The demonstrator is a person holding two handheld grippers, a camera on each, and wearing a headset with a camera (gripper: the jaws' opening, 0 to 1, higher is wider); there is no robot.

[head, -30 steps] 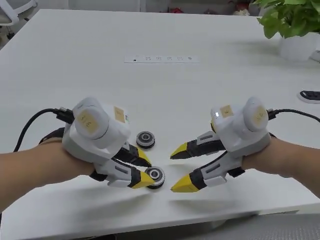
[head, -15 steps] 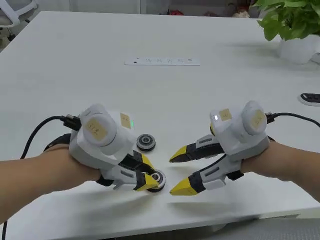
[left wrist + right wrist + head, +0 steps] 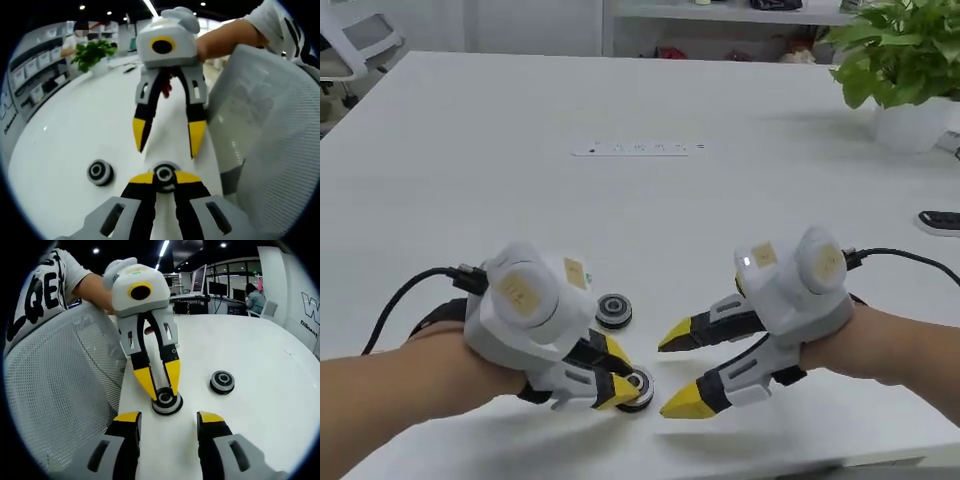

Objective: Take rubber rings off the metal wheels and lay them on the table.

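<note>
Tightened since a second ago, your left gripper (image 3: 622,375) is clenching the near metal wheel (image 3: 639,384), lying flat on the desk (image 3: 640,220). Your right gripper (image 3: 664,377) is waiting, jaws spread, with that wheel straight ahead of their tips; the second wheel (image 3: 614,310) is sitting beyond.

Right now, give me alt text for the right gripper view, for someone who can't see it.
The left tongs, entering from the top, pinch a metal wheel lying flat on the white table, while the right tongs stand open just short of it. A second wheel lies apart to the right, and a mesh chair back sits at left.
</note>
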